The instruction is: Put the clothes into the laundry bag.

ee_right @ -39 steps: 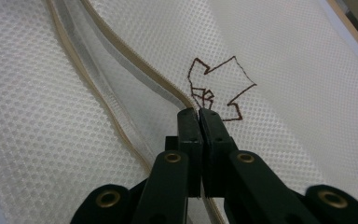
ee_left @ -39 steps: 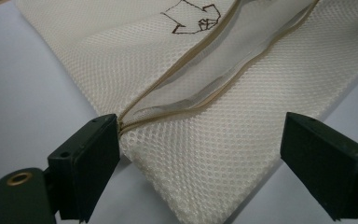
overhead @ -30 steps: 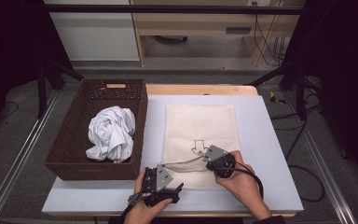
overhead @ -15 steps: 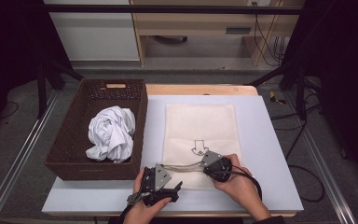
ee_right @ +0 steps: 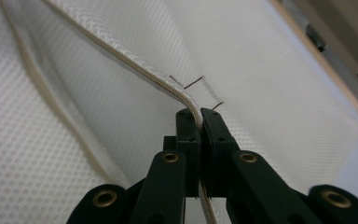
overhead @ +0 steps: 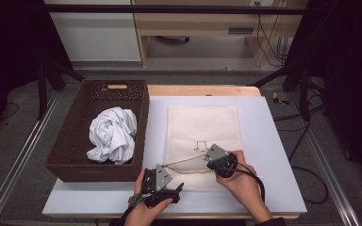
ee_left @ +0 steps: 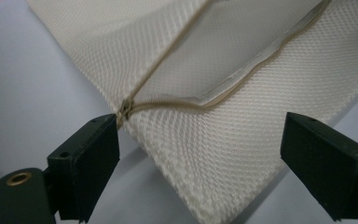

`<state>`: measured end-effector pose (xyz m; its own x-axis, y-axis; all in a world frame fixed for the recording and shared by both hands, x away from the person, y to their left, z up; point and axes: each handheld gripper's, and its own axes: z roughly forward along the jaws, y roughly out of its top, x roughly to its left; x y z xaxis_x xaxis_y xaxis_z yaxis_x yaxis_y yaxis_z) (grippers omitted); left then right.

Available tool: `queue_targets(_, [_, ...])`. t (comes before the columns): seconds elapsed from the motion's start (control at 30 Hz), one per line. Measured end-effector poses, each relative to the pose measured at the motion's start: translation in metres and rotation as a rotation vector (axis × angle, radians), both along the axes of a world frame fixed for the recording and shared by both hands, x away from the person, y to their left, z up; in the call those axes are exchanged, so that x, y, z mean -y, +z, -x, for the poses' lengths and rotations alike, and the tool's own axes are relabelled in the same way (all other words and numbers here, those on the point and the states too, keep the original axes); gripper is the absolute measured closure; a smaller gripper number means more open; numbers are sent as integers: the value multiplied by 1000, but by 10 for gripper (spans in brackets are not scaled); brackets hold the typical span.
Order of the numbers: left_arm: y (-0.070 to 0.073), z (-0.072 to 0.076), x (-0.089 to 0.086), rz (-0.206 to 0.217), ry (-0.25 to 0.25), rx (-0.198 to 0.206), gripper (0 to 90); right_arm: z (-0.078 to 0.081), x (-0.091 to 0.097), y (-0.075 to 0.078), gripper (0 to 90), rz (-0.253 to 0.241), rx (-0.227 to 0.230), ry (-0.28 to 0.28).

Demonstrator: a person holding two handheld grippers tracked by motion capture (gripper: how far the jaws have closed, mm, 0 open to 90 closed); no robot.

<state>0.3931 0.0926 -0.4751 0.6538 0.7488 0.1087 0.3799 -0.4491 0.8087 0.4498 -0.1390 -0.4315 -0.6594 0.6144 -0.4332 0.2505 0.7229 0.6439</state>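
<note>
Opening mesh laundry bag (overhead: 202,136) near table's front edge: R gripper (ee_right: 200,122) jaws clamped on upper zipper lip, lifting it. L gripper (ee_left: 200,154) jaws wide apart, holding nothing, at bag's corner by zipper end. Next, prob.: L pins lower lip so mouth gapes for white garment (overhead: 112,134) in basket (overhead: 63,167).

Left: basket (overhead: 70,155) wall blocks me, just beside my left tongs (overhead: 162,195).
Right: bare bench (overhead: 273,155), I can pass.
Ahead: bag (overhead: 202,127) lies flat.

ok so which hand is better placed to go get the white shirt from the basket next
Left, probably. The left gripper is open with nothing gripped and sits beside the basket holding the white shirt. The right gripper is shut on the mesh bag's zipper edge, holding the mouth open.
</note>
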Motion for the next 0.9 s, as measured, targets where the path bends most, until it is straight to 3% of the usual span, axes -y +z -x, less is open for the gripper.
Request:
queue_targets(0.2, [-2, -2, 1, 1, 4, -9, 111, -4, 2, 23, 879, -80, 93, -29])
queue_targets(0.37, [1, -3, -2, 20, 5, -10, 116, -6, -3, 32, 878, -92, 110, -32])
queue_targets(0.5, [12, 3, -5, 54, -16, -4, 114, -5, -4, 30, 877, -90, 88, -15])
queue_targets(0.53, [22, 9, -8, 77, -28, 7, 111, -3, -4, 28, 877, -95, 80, -5])
queue_targets(0.6, [30, 12, -10, 84, -35, 11, 107, -1, -3, 26, 876, -95, 71, 5])
queue_targets(0.67, [48, 17, -15, 121, -44, 28, 104, -1, -2, 26, 876, -94, 71, 10])
queue_targets(0.73, [71, 19, -21, 130, -40, 55, 87, -1, -1, 26, 876, -95, 65, 13])
queue_targets(0.77, [83, 18, -25, 125, -30, 67, 87, -1, -1, 26, 876, -95, 65, 13])
queue_targets(0.8, [105, 15, -36, 113, -3, 98, 85, -1, 0, 26, 875, -95, 64, 13])
queue_targets(0.83, [105, 15, -36, 113, -3, 98, 83, -1, 0, 25, 875, -93, 58, 14])
queue_targets(0.9, [123, 7, -49, 81, 25, 122, 69, -1, 1, 24, 874, -89, 57, 17])
